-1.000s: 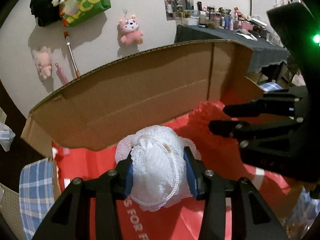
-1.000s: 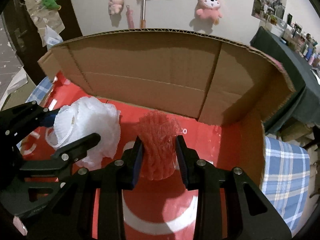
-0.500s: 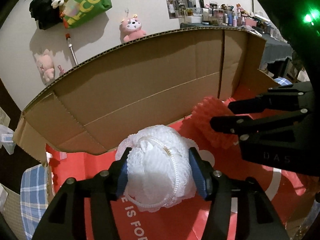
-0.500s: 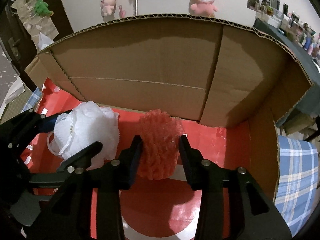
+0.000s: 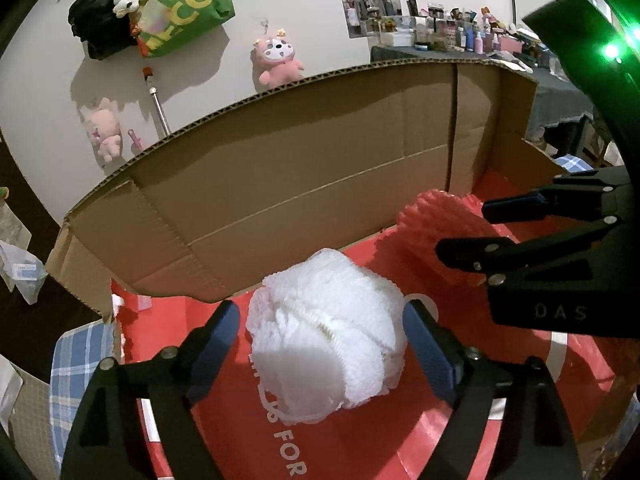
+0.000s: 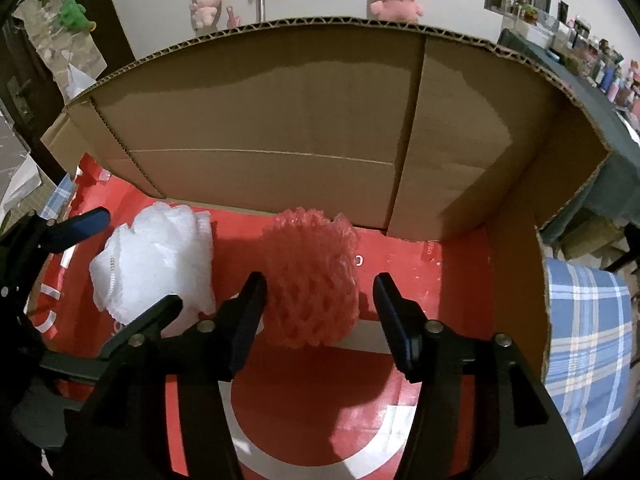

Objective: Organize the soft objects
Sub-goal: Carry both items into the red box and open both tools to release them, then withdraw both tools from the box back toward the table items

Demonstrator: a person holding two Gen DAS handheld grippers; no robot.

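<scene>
Left gripper (image 5: pixel 322 344) spread wide around white mesh puff (image 5: pixel 328 332), pads clear of it. Right gripper (image 6: pixel 320 304) likewise released, straddling red mesh puff (image 6: pixel 310 276). Both puffs resting side by side on red floor (image 6: pixel 304 384) inside cardboard box (image 6: pixel 280 120), near back wall.

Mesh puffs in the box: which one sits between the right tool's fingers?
The red mesh puff, between the open right tool. The white mesh puff lies beside it, at the open left tool.

"DAS" on right gripper (image 5: pixel 516 224); "FOR" on red liner (image 5: pixel 360 440)
</scene>
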